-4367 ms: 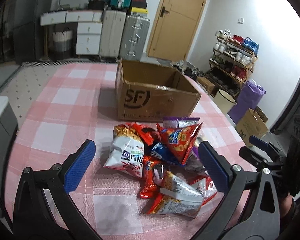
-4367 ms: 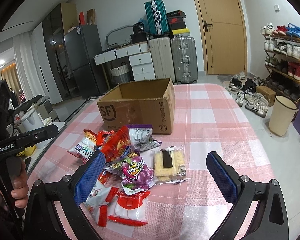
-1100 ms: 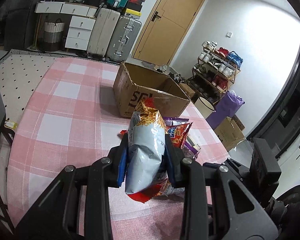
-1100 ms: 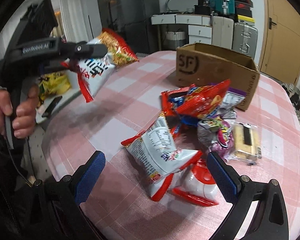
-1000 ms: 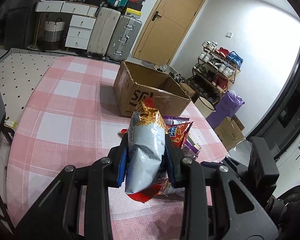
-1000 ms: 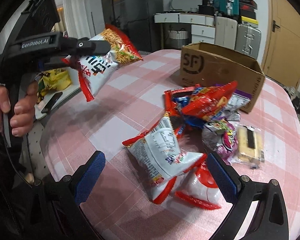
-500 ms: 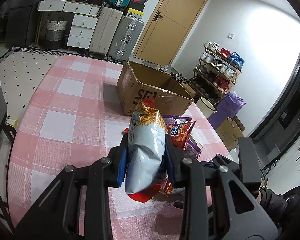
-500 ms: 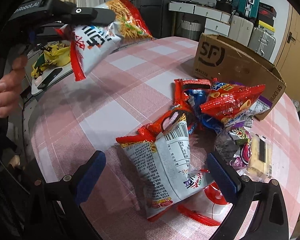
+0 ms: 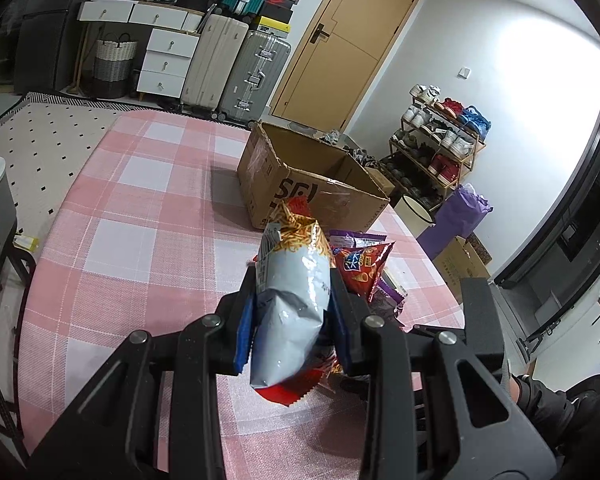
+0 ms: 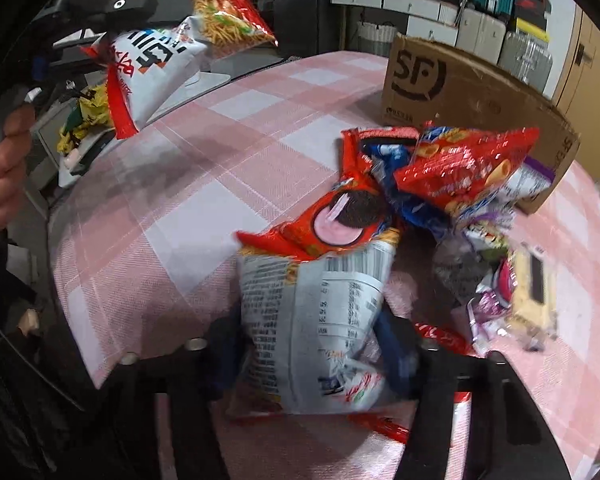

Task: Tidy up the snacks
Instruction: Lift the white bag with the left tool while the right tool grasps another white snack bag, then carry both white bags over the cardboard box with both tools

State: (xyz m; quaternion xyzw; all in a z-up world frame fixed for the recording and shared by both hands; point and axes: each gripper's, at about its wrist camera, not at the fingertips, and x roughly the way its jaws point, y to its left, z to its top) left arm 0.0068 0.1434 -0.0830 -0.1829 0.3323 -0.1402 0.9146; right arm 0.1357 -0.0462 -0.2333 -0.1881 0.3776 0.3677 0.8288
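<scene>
My left gripper (image 9: 294, 316) is shut on a white and red noodle-snack bag (image 9: 292, 280) and holds it in the air above the table. The same bag (image 10: 160, 52) shows at the upper left of the right wrist view. My right gripper (image 10: 310, 360) is down on the snack pile, its jaws closing on a white bag with a barcode (image 10: 316, 300). The blue pads press that bag's sides. Behind it lie a red cookie pack (image 10: 336, 220), a red crisp bag (image 10: 460, 164) and a yellow cracker pack (image 10: 532, 288). The open cardboard box (image 9: 312, 184) stands beyond the pile.
The round table has a pink checked cloth (image 9: 140, 240), and its edge falls away at the left and right. A hand (image 10: 0, 168) grips the left gripper's handle. Suitcases (image 9: 236, 64), drawers, a door and a shoe rack (image 9: 440, 148) stand behind.
My right gripper sank onto the pile and its jaws came in from wide open around the white barcode bag. The left gripper kept still with its bag.
</scene>
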